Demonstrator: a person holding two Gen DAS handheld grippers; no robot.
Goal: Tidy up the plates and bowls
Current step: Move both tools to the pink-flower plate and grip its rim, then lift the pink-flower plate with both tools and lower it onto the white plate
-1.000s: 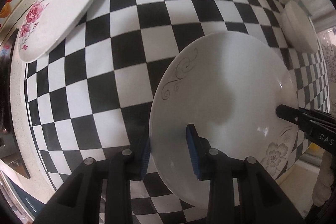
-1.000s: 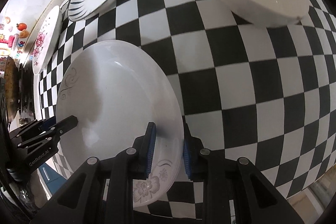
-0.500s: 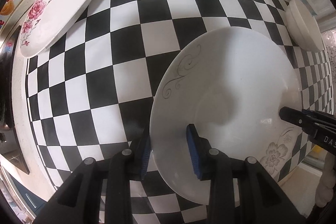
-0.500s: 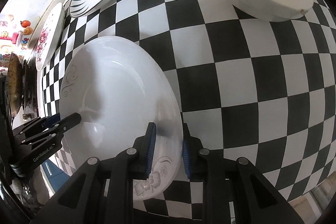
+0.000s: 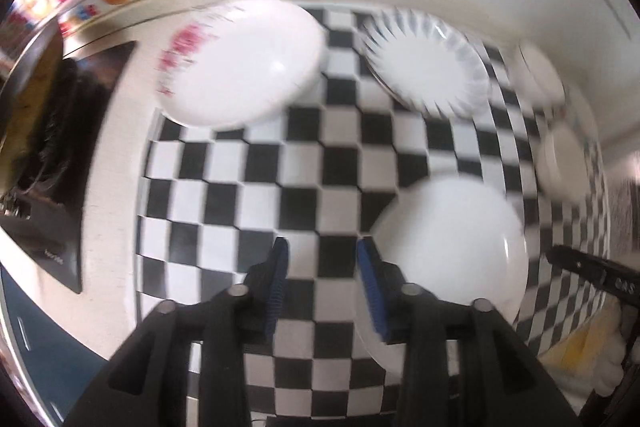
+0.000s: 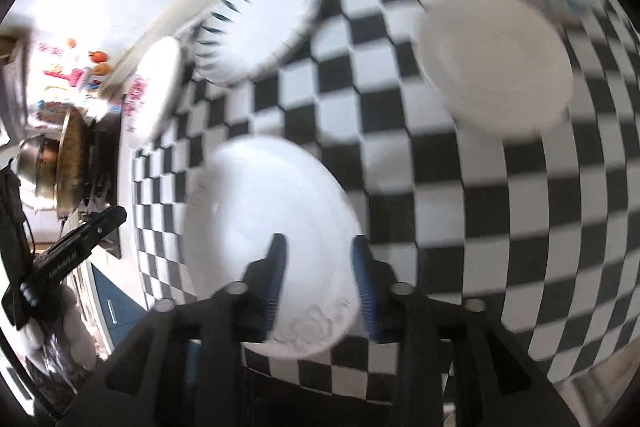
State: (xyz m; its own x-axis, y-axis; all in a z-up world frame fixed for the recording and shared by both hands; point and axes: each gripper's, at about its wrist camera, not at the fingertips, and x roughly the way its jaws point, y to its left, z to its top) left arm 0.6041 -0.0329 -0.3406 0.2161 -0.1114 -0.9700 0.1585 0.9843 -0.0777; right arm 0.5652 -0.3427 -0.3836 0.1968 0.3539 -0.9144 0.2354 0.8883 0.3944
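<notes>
We see both grippers off white plate (image 6: 264,227) since a second ago; then each pinched its rim. Left gripper (image 5: 322,287): jaws opening, nothing between pads, only checkered cloth (image 5: 224,187) below. Right gripper (image 6: 318,283): jaws opening, plate rim under gap, pads clear, no hold. Plate rests flat on cloth, near front edge. Flower plate (image 5: 240,63), striped plate (image 5: 428,71), bowls (image 6: 496,63) at back, untouched. We judge: plate placed, next item to pick. Frames blurred.
</notes>
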